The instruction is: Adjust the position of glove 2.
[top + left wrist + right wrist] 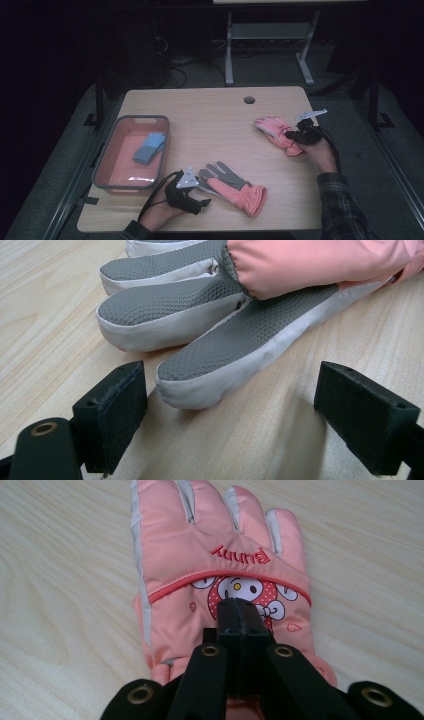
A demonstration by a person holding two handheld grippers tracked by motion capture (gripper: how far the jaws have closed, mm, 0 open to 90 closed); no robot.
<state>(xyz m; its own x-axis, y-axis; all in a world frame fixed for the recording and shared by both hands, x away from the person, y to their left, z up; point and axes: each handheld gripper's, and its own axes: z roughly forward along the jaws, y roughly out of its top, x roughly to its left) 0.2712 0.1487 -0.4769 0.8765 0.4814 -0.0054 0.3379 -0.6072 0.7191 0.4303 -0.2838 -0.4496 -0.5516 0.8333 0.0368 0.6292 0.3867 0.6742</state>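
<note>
Two pink gloves lie on the wooden table [210,120]. The near glove [232,187] lies palm up, its grey fingers [200,305] pointing at my left gripper [200,189]. That gripper [232,390] is open, and one grey fingertip reaches between its jaws without either pad pressing it. The far glove [275,131] lies flat, back up, with a bunny picture [235,587]. My right gripper [295,136] is over its cuff end, jaws shut together [242,607] above the picture. Whether they pinch any fabric I cannot tell.
A pink tray with a grey rim [165,145] stands at the left of the table and holds a folded blue item [149,148]. A cable hole [249,99] is near the far edge. A metal desk frame [230,50] stands on the floor beyond.
</note>
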